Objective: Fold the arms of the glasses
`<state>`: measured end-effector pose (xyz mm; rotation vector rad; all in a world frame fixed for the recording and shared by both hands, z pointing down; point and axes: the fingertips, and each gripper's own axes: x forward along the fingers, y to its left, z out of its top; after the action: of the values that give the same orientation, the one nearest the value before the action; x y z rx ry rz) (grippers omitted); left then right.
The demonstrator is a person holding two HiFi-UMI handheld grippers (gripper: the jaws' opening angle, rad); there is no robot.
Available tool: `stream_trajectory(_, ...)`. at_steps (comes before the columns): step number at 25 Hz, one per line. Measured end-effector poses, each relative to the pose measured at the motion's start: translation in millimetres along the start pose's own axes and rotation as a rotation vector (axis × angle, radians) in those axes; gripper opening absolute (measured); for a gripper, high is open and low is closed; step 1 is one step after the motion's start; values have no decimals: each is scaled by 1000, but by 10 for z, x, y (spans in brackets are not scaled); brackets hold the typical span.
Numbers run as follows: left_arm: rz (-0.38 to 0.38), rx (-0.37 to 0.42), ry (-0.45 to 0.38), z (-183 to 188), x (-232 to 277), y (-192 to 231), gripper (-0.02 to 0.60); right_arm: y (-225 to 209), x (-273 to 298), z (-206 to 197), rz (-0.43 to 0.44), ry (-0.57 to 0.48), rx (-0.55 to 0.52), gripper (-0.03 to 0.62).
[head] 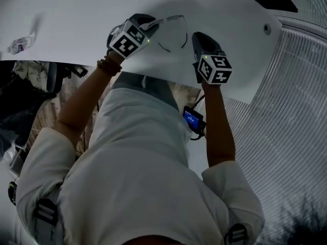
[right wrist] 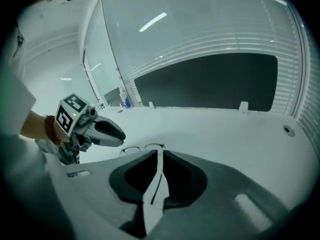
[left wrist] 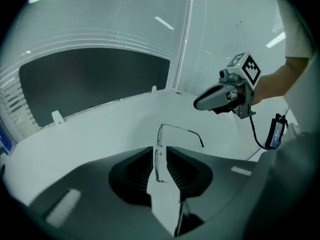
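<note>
Shirt [head: 138,177] and both forearms fill the lower head view. Bead bracelet [head: 107,65] on the left wrist, small blue-screen unit [head: 193,119] on a cable by the right forearm.

Left gripper [head: 153,23]: fingers clamped on the glasses [head: 172,30], pinching the frame at one lens end. Its own view shows that lens edge-on right between the fingertips, with the other lens sticking out past them. Gripper points down at a slant.

Glasses are by the near edge of the tabletop [head: 76,29], between the two grippers. One arm is clearly visible, unfolded, pointing toward the near edge and the right gripper [head: 197,35]. Second arm: can't make it out. Can't tell whether the frame rests on the tabletop or hangs just above it.

Right gripper: jaws only a crack apart, thin dark slit between the fingers, nothing in it. Tip is just beside the free end of the unfolded arm, and left gripper view shows it clear of that arm. Also angled down.

Grippers face each other across the glasses, marker cubes toward the person.

Rest: grommet hole [head: 266,28] near the tabletop's right corner. Small clear item [head: 18,45] at the left edge, too blurred to ID. Dark panel [right wrist: 205,81] and slatted blinds [right wrist: 215,41] beyond the far edge.
</note>
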<state>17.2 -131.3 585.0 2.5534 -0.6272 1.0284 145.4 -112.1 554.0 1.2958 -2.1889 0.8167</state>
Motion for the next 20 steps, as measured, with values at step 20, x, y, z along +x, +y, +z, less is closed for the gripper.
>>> stream_trajectory(20,-58,-7,48,-166,287,-68,67,-48,501,-604,6,179,-96,3)
